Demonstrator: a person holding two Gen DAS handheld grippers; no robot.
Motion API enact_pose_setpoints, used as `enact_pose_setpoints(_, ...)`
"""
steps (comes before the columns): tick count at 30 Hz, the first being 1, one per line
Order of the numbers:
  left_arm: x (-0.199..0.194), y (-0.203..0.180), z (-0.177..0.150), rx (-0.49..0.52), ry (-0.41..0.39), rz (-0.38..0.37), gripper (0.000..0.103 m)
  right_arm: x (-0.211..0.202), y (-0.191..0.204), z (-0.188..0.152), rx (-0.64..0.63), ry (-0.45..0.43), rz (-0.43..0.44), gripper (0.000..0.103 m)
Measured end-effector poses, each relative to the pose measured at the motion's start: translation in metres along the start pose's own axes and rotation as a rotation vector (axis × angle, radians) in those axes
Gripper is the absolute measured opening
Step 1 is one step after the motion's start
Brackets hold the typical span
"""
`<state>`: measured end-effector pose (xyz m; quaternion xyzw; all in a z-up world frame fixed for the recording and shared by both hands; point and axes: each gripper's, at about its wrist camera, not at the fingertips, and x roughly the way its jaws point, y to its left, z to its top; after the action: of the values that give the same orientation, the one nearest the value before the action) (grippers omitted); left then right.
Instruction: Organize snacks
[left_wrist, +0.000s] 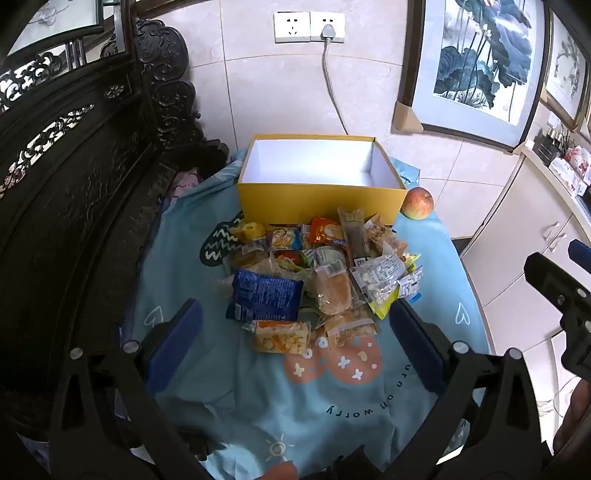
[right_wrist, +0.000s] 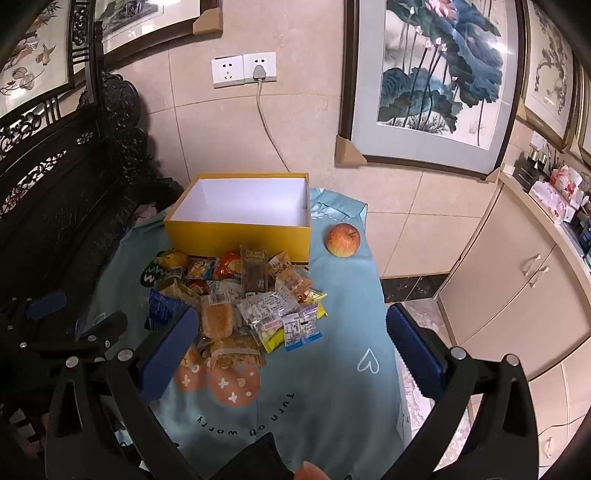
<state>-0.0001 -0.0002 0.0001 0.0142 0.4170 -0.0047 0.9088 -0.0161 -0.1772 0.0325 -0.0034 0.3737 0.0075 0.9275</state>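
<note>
A pile of wrapped snacks lies on a light blue cloth, in front of an open yellow box with an empty white inside. The pile and the box also show in the right wrist view. A blue packet lies at the pile's near left. My left gripper is open and empty, just short of the pile's near edge. My right gripper is open and empty, above the cloth at the pile's near right; it also shows at the right edge of the left wrist view.
A red apple sits on the cloth to the right of the box. A dark carved wooden bench stands at the left. White cabinets stand at the right. A tiled wall with a socket and cable is behind.
</note>
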Motion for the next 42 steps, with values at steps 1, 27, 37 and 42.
enact_pose_setpoints(1, 0.0, 0.0, 0.0, -0.001, 0.0, -0.001, 0.101, 0.0, 0.0, 0.0, 0.001, 0.0, 0.001, 0.102)
enact_pose_setpoints(27, 0.004, 0.003, -0.001, -0.027, 0.026, -0.012, 0.101, 0.0, 0.001, 0.003, -0.004, 0.006, 0.002, 0.102)
enact_pose_setpoints(37, 0.004, 0.004, -0.003, -0.032, 0.029, -0.01, 0.101, 0.0, 0.003, 0.002, -0.004, 0.008, 0.004, 0.102)
enact_pose_setpoints(42, 0.005, 0.004, -0.003, -0.032, 0.034, -0.009, 0.101, 0.002, 0.004, 0.002, -0.006, 0.008, 0.005, 0.102)
